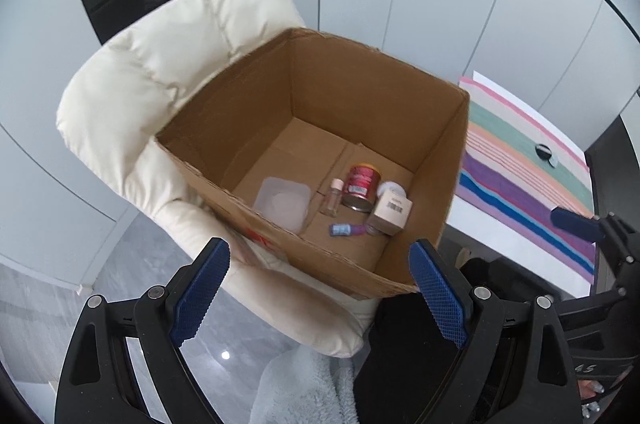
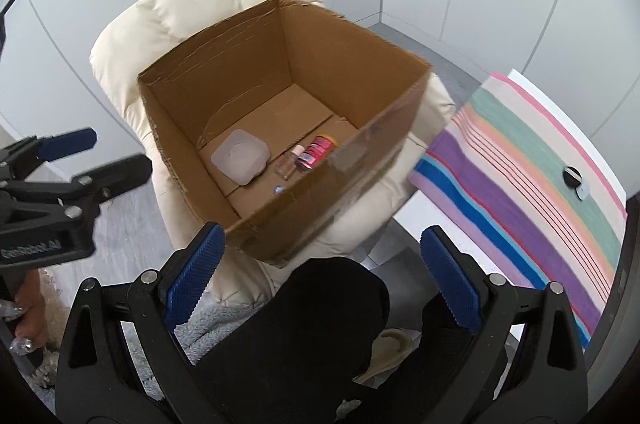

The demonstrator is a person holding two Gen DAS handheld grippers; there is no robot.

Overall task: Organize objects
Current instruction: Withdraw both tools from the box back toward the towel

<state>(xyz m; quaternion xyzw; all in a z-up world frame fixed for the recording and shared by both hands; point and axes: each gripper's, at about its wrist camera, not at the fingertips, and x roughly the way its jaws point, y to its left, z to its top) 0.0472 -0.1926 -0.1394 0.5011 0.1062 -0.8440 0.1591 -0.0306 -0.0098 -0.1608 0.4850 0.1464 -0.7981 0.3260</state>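
A: Left wrist view. The left tool [image 1: 318,290] is hanging spread and empty above the near rim of the cardboard box [image 1: 248,112], which is sitting on a cream armchair [image 1: 132,92]. Ahead of the tool, on the box floor, are lying a translucent tub [image 1: 284,202], a small clear bottle [image 1: 333,198], a red can [image 1: 362,186], a small carton [image 1: 392,210] and a blue-capped vial [image 1: 342,229].

B: Right wrist view. The right tool [image 2: 320,276] is likewise standing spread, pinching nothing. Ahead and to its right, a black round object [image 2: 573,176] is resting on the striped cloth [image 2: 520,164] over the desk [image 2: 436,224]; it is probably the piece remaining.

A: Risk: the box is perching on soft cushions, so a tool knocking its rim could be tipping it and spilling the contents.
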